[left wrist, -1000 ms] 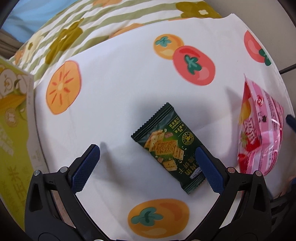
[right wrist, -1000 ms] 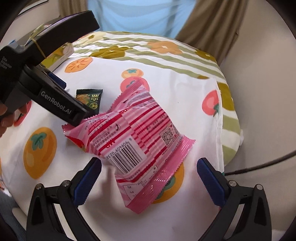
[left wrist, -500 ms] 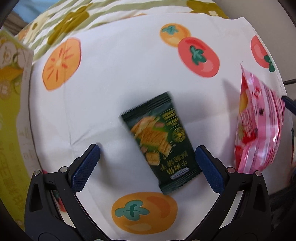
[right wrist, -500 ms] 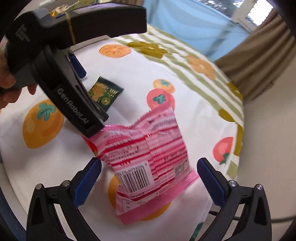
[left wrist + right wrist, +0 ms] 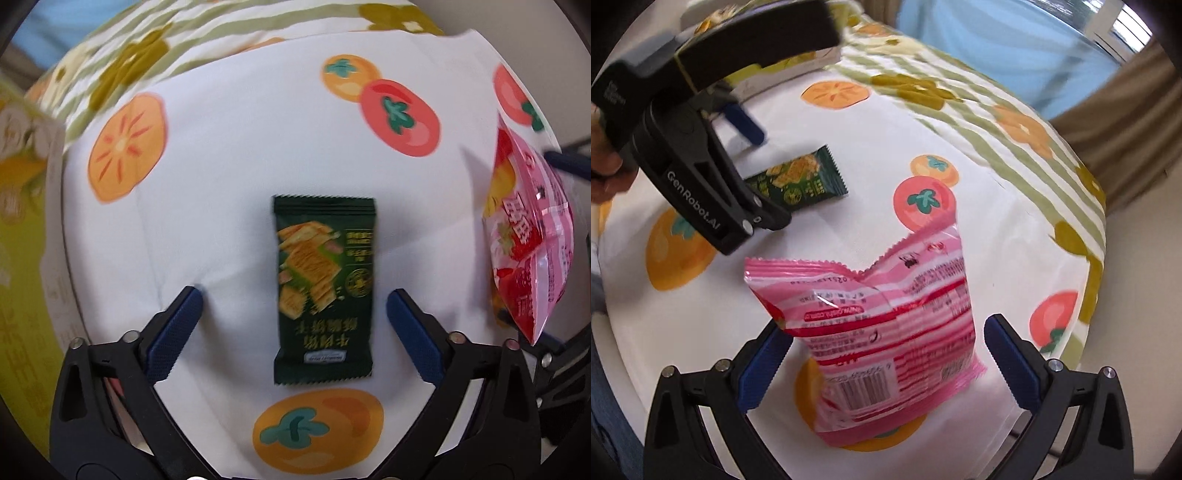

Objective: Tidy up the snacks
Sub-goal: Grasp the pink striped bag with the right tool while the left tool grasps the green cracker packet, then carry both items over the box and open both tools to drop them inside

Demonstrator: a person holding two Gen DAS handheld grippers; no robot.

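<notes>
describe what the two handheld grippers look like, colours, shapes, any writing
Both are black plastic clamp-like tools. The left gripper and right gripper each have two angular black arms with small silver pins at the joints and ridged dark blue pads at the tips. Seen from the right wrist view, the left gripper's body carries white "GenRobot.AI" lettering and a thin yellowish band around its upper part.

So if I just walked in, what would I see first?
Probably the puffy pink snack bag, lying on the fruit-print tablecloth between the right gripper's open fingers. Next, the dark green cracker packet, flat on the cloth with the left gripper closing around it, not touching yet.
</notes>
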